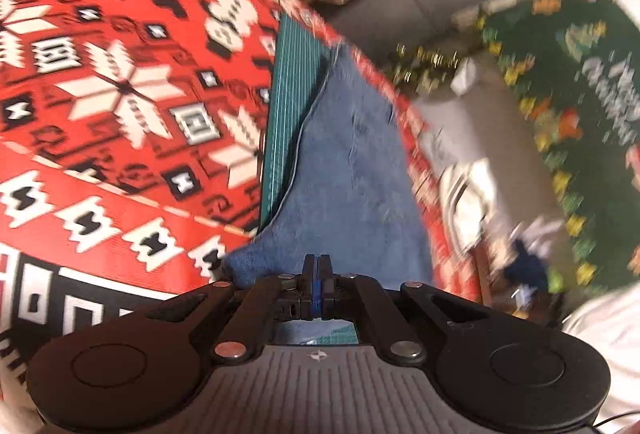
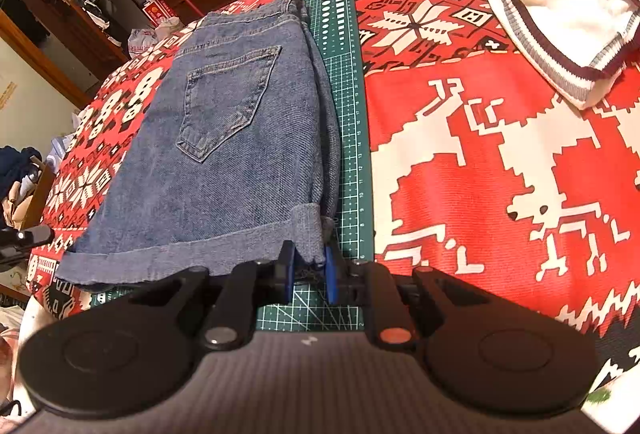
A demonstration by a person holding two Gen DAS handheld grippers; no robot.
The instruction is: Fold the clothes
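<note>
Denim shorts folded in half lengthwise, both my grippers at the cuffed hem end.

My left gripper (image 1: 318,270) is fully shut on the near edge of the blue denim shorts (image 1: 352,170), a sliver of fabric pinched between the pads; my right gripper (image 2: 308,266) is nearly closed, clamping the rolled cuff corner. The shorts lie on the green gridded cutting mat (image 2: 352,138) over the red patterned bedspread (image 2: 480,162), long axis running away from my jaws toward the waistband. Both hands sit at the hem, so I judge the next fold carries hem toward waistband.
</note>
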